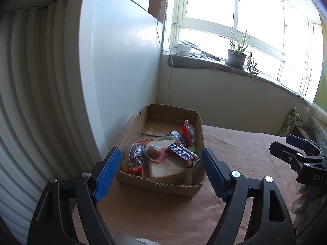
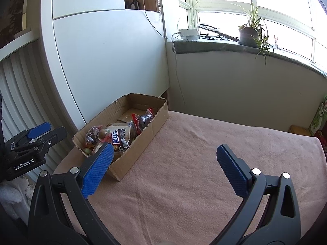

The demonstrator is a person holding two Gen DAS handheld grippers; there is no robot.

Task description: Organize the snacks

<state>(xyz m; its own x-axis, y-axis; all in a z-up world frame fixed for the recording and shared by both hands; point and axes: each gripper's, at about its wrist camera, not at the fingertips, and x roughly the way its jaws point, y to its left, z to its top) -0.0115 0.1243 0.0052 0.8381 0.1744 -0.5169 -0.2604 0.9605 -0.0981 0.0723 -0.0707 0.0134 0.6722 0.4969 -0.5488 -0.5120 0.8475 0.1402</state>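
Snacks sit heaped in a shallow brown cardboard box point(image 1: 163, 185) at the back left corner of a table covered with a pink towelling cloth point(image 2: 194, 163), beside a tall white cabinet panel point(image 2: 106, 61). Within the box, a packet of white sliced bread point(image 1: 163, 167) lies toward the near end, with a dark red chocolate bar in a shiny wrapper with white lettering point(image 1: 180, 155) resting on top of it. A clear bag of dark dried fruit point(image 1: 133, 155) lies at the left of the bread, a small brown round sweet in clear wrap point(image 1: 153, 152) lies on the bread, and a red snack packet point(image 1: 188, 132) leans against the right wall. The far end of the box shows bare cardboard floor.

The left gripper point(image 1: 161, 171) hangs just in front of the box, its blue-padded black fingers point(image 1: 107, 171) spread wide with nothing between them; the near wall of the box appears in the gap. The right gripper point(image 2: 165, 169) hovers over the bare cloth to the right of the box, its blue fingers point(image 2: 233, 173) likewise wide apart and gripping nothing.

Beyond the table, a grey window sill point(image 2: 214, 46) carries a potted green spider plant point(image 2: 250, 32) and a white plastic electrical box with cables point(image 2: 189, 33). A green printed carton point(image 2: 318, 118) stands at the right edge.
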